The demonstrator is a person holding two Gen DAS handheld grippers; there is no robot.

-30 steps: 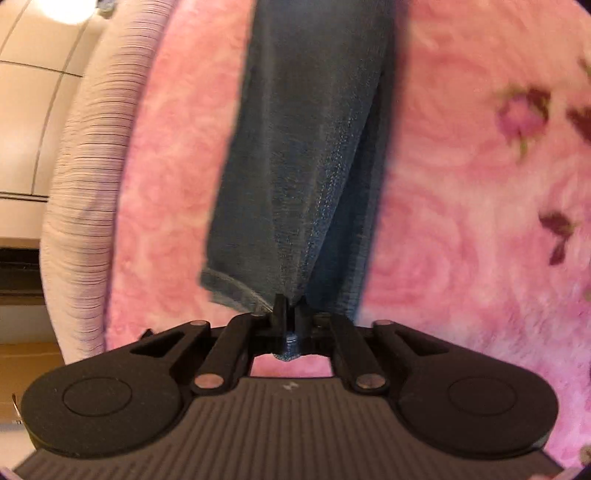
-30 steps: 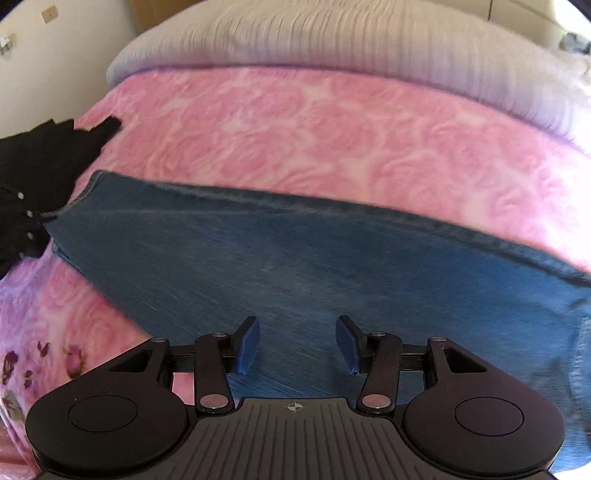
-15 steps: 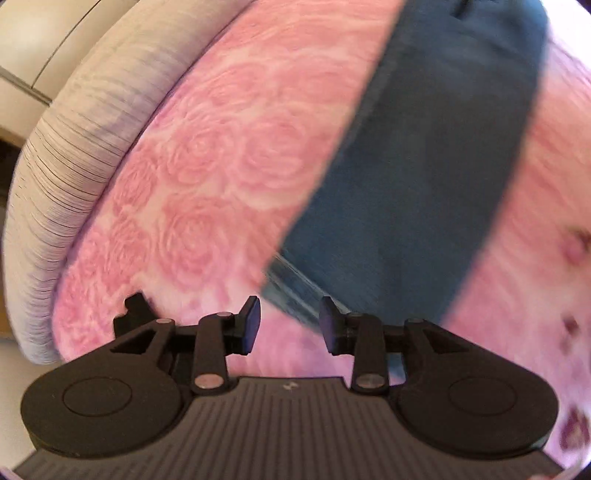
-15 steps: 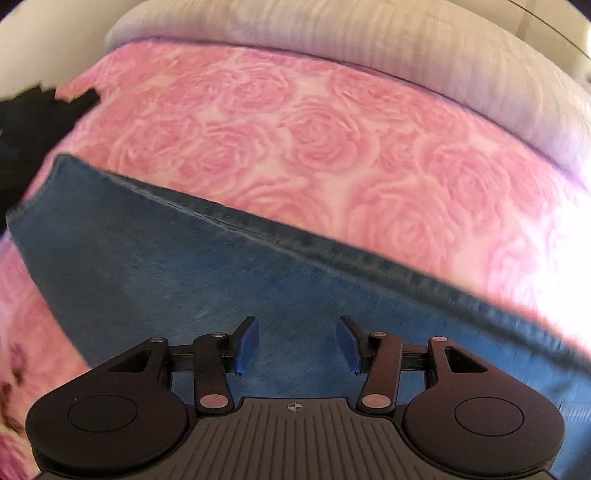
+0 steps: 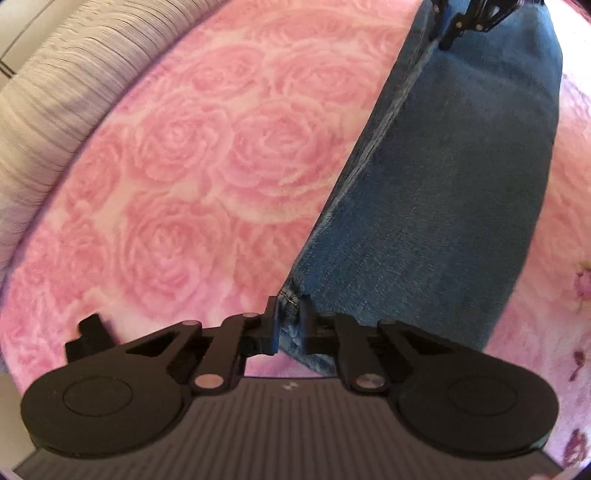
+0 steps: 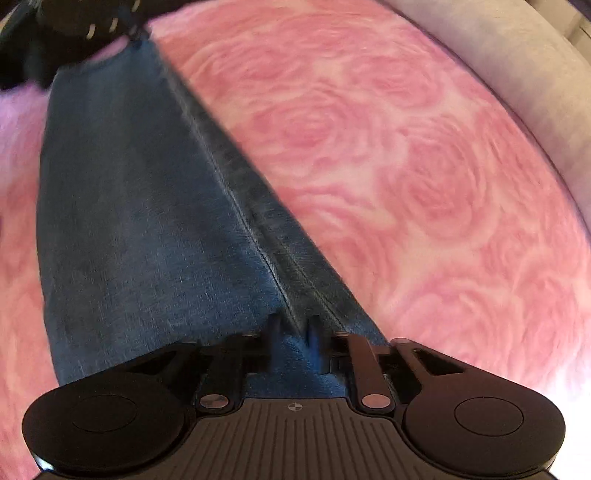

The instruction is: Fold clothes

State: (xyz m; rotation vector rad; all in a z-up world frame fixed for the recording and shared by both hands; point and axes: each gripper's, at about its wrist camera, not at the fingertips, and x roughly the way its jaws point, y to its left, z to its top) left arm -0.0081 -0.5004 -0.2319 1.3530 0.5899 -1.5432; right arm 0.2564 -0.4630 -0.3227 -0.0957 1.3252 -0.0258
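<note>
- The jeans (image 5: 443,192) lie stretched in a long folded strip across the pink rose blanket (image 5: 207,155), with the grey ribbed cushion (image 5: 48,85) bordering the blanket's far side.
- The left gripper (image 5: 288,325) sits at the hem corner, denim bunched between its narrowed jaws; it looks clamped on that corner.
- At the other end, the right gripper (image 6: 293,334) straddles the raised side seam, jaws drawn in on the fabric. That view is blurred, but I read it as pinching the jeans (image 6: 147,221) too.
- From the left wrist view, the right gripper (image 5: 452,27) shows at the far end of the strip, so each gripper holds one end.
- Handling call: denim is heavy for cloth and fairly stiff. It should hold a crease well, but it will sag in the middle if lifted by the ends alone.
- Best holds are the thick bits, hem and seam, where stacked layers give the pads something to bite.
- A dark garment (image 6: 22,44) lies just past the far end, near enough to snag.
</note>
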